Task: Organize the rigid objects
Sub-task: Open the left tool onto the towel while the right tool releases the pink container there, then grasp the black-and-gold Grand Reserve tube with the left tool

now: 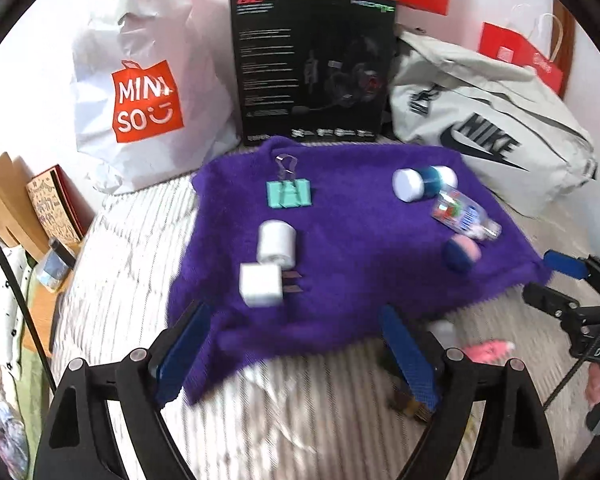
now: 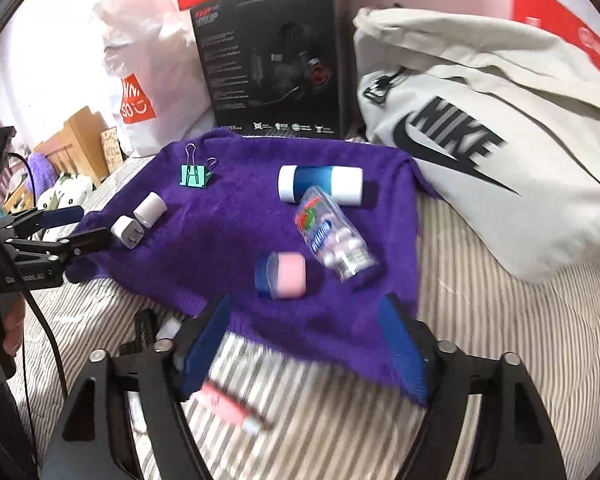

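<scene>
A purple towel (image 1: 340, 240) (image 2: 240, 216) lies on striped bedding. On it are a teal binder clip (image 1: 289, 194) (image 2: 196, 176), a white cylinder (image 1: 277, 245) (image 2: 150, 210), a white charger plug (image 1: 261, 290) (image 2: 127, 232), a blue-and-white tube (image 1: 424, 182) (image 2: 320, 184), a clear bottle (image 1: 462, 214) (image 2: 336, 240) and a pink jar with a blue lid (image 1: 462, 254) (image 2: 282, 274). My left gripper (image 1: 296, 314) (image 2: 78, 228) hangs open over the towel's near left edge, just short of the plug. My right gripper (image 2: 306, 304) (image 1: 548, 280) is open over the near right edge, below the pink jar. Neither holds anything.
A pink-and-white item (image 2: 228, 404) (image 1: 488, 350) lies on the bedding off the towel's near edge. Behind the towel stand a white Miniso bag (image 1: 140, 92), a black headset box (image 1: 312, 68) and a grey Nike bag (image 1: 488, 132) (image 2: 480, 140). Wooden furniture (image 1: 8, 196) is at the far left.
</scene>
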Demonstrator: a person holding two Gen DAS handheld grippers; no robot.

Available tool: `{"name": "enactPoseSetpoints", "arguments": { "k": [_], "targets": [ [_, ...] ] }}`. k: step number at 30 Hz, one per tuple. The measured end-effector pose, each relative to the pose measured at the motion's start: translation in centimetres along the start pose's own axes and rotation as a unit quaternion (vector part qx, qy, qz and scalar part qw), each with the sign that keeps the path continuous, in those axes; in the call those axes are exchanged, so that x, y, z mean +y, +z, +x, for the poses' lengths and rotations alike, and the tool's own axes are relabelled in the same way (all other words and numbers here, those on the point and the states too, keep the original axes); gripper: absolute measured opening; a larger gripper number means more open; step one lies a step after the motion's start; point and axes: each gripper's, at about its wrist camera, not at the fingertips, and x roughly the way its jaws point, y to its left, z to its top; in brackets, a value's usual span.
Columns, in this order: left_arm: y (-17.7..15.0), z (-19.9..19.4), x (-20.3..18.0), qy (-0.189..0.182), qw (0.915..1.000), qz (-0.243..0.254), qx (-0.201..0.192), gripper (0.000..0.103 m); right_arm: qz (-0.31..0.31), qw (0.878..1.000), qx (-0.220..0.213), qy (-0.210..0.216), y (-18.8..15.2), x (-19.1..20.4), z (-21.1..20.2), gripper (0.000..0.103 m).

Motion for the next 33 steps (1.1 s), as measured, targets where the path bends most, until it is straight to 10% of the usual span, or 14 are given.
{"name": "enactPoseSetpoints", "arguments": {
  "k": [20,33],
  "targets": [
    [-7.2,2.0,-8.2,-0.028,0.9969,-0.006,0.074,0.088,0.067,0.997,-0.012,-0.034,-6.1,-2.7,-8.5,0.082],
    [-9.1,0.7,-3.2,-0.001,0.9968,-0.041,0.069,0.09,0.058,0.997,-0.021,-0.045,-7.1,-2.3,-10.2,0.082]
  ]
}}
